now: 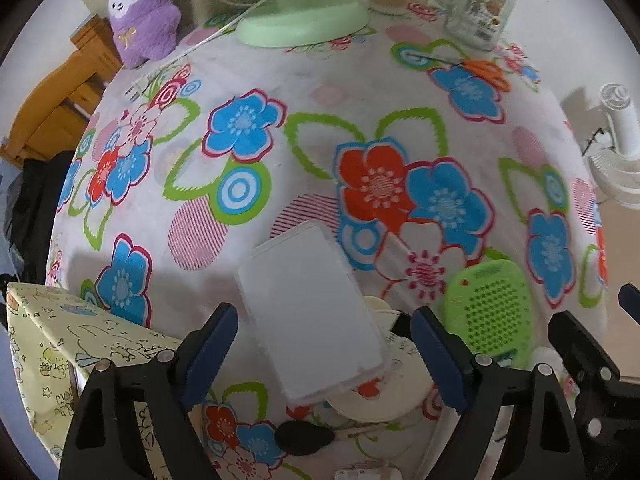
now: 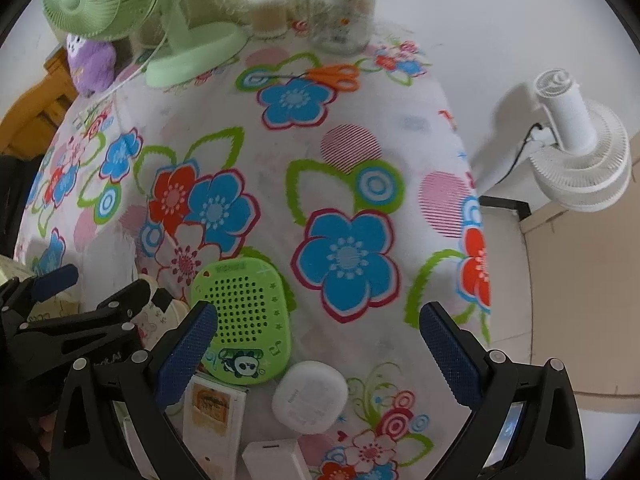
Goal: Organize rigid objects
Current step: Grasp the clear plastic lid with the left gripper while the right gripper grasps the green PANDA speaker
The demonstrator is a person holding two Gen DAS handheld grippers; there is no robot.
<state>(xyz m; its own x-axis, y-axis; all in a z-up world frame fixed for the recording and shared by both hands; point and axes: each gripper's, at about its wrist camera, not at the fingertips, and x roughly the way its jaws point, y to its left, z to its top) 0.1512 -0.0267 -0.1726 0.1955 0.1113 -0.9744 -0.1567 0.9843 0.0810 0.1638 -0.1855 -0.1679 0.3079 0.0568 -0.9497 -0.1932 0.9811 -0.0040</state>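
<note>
A white rectangular lidded box [image 1: 312, 316] lies on the flowered tablecloth [image 1: 280, 80] between the jaws of my left gripper [image 1: 326, 352], which stands open with neither pad touching the box. A cream round piece [image 1: 380, 396] sits partly under the box, and a small black object [image 1: 304, 436] lies below it. My right gripper [image 2: 320, 316] is open above a green perforated panda device [image 2: 244, 320], a white rounded case [image 2: 310, 396], a white card box with an orange label [image 2: 214, 408] and a white adapter [image 2: 276, 464]. It grips none of them.
A yellow cartoon-printed box [image 1: 60, 340] stands at the table's near left. At the back are a green fan [image 2: 188, 52], a purple plush [image 1: 140, 12], a glass jar [image 2: 344, 8] and orange scissors [image 2: 332, 74]. A white fan [image 2: 580, 152] stands on the floor past the table's right edge.
</note>
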